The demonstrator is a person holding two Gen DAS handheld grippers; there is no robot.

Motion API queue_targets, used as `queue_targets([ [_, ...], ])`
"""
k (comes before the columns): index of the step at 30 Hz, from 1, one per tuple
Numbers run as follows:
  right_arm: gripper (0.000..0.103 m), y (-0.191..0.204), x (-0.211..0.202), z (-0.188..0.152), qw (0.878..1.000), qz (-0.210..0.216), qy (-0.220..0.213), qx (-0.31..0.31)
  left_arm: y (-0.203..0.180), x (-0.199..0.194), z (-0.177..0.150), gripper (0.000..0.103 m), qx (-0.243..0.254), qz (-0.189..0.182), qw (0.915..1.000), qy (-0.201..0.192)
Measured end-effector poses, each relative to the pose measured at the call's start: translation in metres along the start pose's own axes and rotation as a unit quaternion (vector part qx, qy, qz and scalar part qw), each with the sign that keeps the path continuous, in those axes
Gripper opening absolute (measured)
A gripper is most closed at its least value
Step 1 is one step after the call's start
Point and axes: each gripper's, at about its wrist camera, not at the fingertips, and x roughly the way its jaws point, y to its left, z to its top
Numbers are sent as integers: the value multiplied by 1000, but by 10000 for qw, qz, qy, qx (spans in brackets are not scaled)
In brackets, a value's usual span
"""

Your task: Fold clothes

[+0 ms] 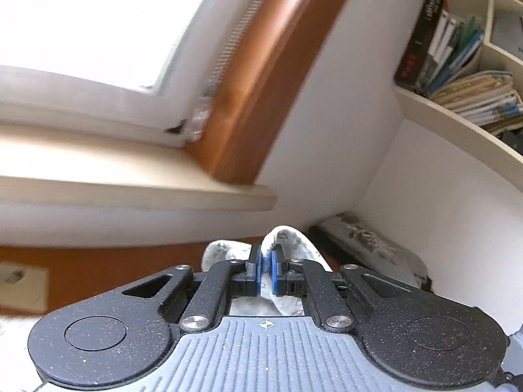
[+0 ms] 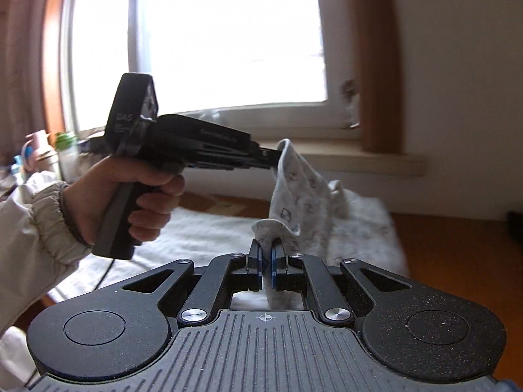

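Observation:
A pale grey printed garment point(image 2: 300, 192) hangs lifted above the surface, held at two spots. My left gripper point(image 1: 266, 263) is shut on one edge of the garment point(image 1: 287, 245), cloth bunched between its blue pads. My right gripper point(image 2: 266, 254) is shut on another edge, with cloth folded over its tips. In the right wrist view the left gripper point(image 2: 274, 158) comes in from the left, held by a hand point(image 2: 130, 196) in a white sleeve, and pinches the garment's top corner. The lower part of the garment rests on a white fluffy cover point(image 2: 359, 225).
A bright window point(image 2: 228, 39) with a pale sill point(image 1: 130, 189) and a wooden frame point(image 1: 248, 114) lies ahead. A shelf point(image 1: 457, 121) with books stands at the right. Bottles and cups point(image 2: 49, 150) stand at the left. An orange wooden surface point(image 2: 451, 248) lies at the right.

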Motion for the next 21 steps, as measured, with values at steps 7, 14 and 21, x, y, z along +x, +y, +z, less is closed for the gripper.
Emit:
queue_targets([
  [7, 19, 16, 41, -14, 9983, 207, 541, -21, 52, -13, -26, 26, -620, 541, 9960, 346],
  [14, 51, 13, 31, -8, 9994, 152, 322, -45, 71, -22, -27, 59, -795, 686, 9938, 362],
  [21, 50, -10, 37, -11, 9986, -266, 445, 31, 72, -18, -23, 64, -1162, 580, 9914, -181],
])
